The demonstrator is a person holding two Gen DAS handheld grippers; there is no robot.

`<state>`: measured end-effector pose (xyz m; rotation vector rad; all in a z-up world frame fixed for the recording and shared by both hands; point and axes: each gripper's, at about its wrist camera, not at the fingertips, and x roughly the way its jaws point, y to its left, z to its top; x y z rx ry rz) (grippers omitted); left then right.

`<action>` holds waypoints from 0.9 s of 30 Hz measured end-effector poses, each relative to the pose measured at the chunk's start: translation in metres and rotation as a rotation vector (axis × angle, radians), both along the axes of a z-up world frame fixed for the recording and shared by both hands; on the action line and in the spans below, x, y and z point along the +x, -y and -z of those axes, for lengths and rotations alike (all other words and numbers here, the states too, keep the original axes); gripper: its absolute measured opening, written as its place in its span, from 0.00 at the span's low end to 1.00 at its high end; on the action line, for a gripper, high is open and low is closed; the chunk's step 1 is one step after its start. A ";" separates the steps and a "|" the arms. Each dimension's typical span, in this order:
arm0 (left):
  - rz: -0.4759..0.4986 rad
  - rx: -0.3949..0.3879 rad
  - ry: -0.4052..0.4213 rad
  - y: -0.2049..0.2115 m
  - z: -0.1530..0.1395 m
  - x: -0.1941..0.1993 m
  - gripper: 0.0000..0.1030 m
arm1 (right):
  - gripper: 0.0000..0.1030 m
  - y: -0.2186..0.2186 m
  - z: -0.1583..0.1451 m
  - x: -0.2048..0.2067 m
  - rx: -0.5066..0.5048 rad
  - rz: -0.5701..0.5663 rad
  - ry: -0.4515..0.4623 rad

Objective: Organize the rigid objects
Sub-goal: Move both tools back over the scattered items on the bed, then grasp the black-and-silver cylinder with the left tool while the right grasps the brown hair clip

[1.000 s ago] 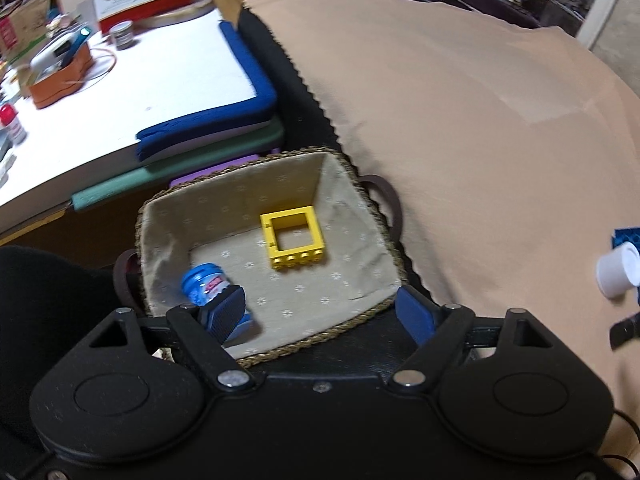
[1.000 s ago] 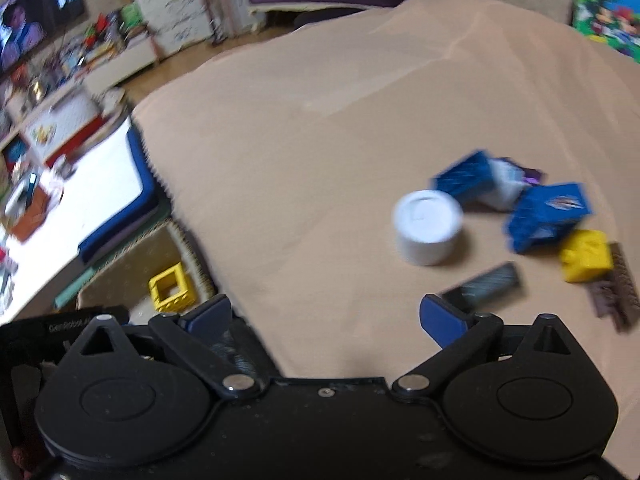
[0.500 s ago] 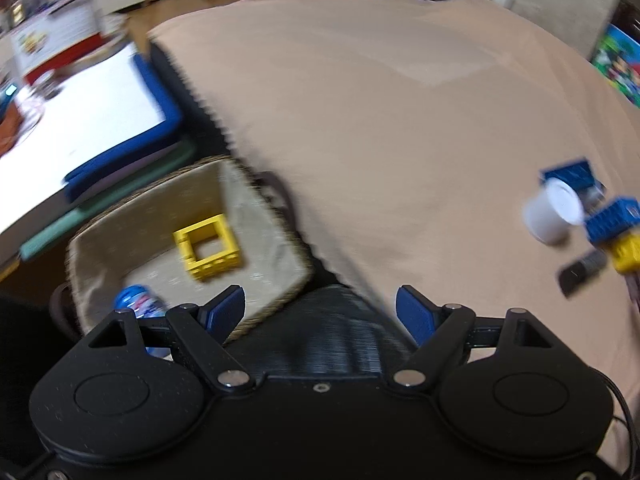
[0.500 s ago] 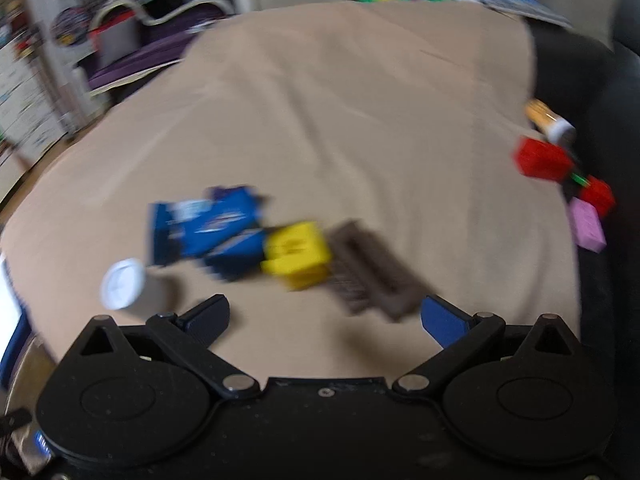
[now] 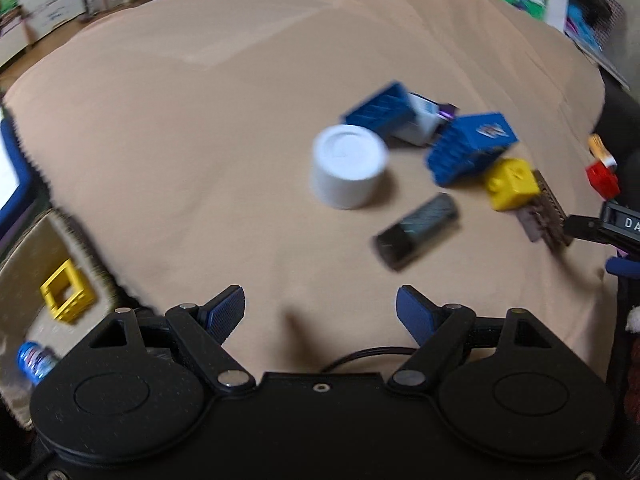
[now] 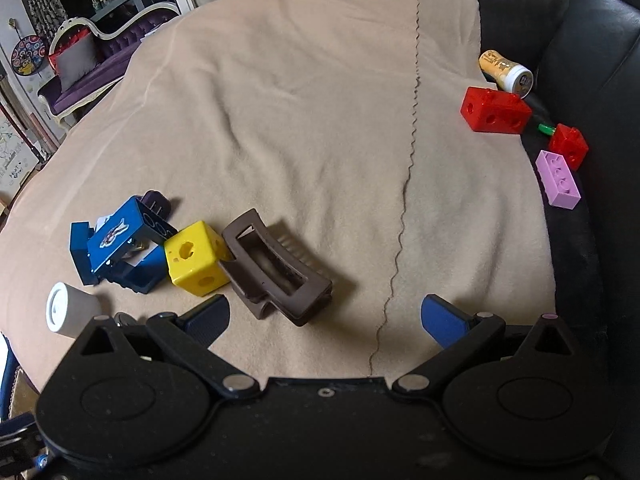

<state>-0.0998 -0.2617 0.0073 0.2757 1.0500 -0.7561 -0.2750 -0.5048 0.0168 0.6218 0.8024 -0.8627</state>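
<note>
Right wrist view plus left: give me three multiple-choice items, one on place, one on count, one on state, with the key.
1. What touches the yellow cube on its right in the right wrist view?
A. brown hair clip
B. white cup
C. pink brick

2. How many red blocks lie near the sofa edge?
A. one
B. two
C. four

3. The left gripper is:
A. shut on the cup
B. open, holding nothing
C. shut on a brick

Key: 1 A, the brown hair clip lies against the cube. 2 B, a large red block and a small red block. 3 B, its fingers stand apart over bare cloth.
</note>
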 end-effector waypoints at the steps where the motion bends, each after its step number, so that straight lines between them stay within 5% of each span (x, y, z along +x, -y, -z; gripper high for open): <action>1: 0.011 0.010 0.002 0.008 0.002 -0.003 0.77 | 1.00 -0.001 0.000 0.001 0.000 -0.005 0.001; 13: -0.024 -0.026 -0.154 0.050 0.018 -0.003 0.77 | 1.00 0.015 0.000 0.005 0.000 -0.025 0.038; 27: -0.177 -0.027 -0.269 0.082 0.030 0.014 0.77 | 0.98 0.011 0.012 0.040 -0.053 -0.235 -0.018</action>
